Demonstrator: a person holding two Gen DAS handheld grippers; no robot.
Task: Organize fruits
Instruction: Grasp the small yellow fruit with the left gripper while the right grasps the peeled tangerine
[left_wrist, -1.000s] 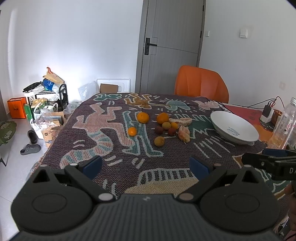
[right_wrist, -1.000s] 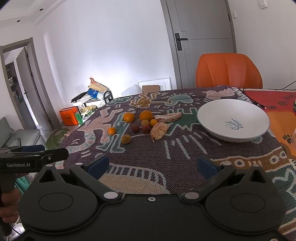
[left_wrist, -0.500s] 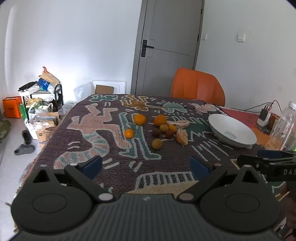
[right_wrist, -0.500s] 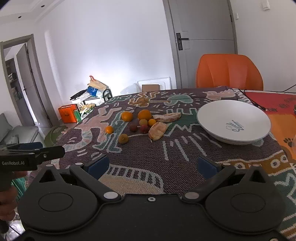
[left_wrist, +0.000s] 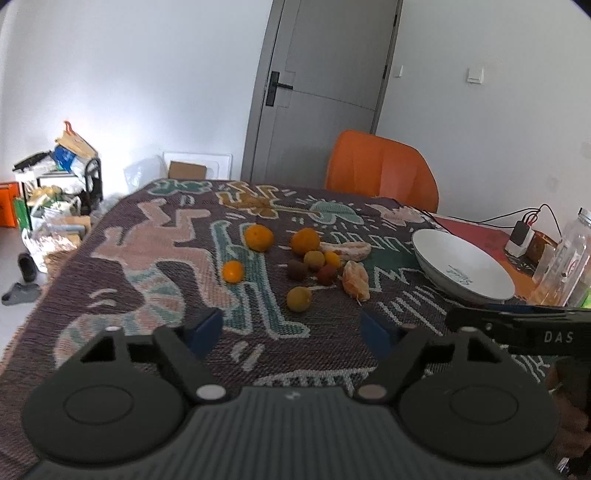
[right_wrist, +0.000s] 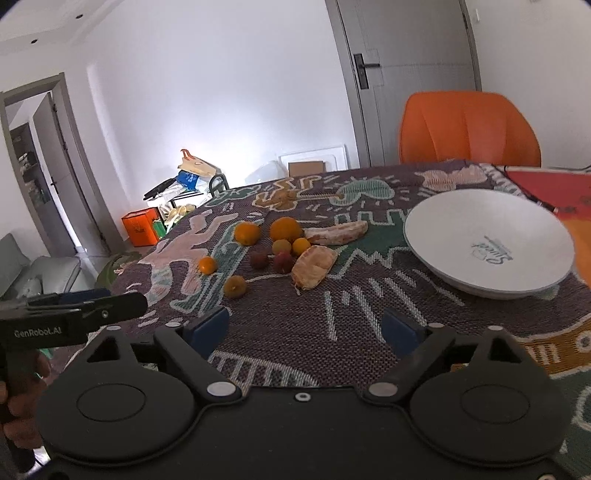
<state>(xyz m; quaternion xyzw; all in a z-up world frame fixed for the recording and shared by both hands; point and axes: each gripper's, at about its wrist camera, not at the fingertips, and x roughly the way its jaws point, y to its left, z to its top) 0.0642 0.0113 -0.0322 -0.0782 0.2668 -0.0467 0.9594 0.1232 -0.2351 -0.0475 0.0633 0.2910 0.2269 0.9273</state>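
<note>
Both my left gripper (left_wrist: 290, 328) and right gripper (right_wrist: 306, 325) hover jaws apart, empty, at the near table (right_wrist: 295, 321) edge, since the fruits (right_wrist: 282, 245) sit loosely clustered mid-table beside the empty white bowl (right_wrist: 524, 284), probably their destination.

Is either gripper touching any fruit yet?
Apart. Both wrist views show the left gripper and right gripper open, with bare cloth before the fruit cluster.

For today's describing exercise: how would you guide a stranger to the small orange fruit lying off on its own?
Start at the white bowl on the patterned tablecloth, then move left past the fruit cluster. The small orange fruit lies alone at the far left, smaller than the two big oranges behind it and touching nothing.
</note>
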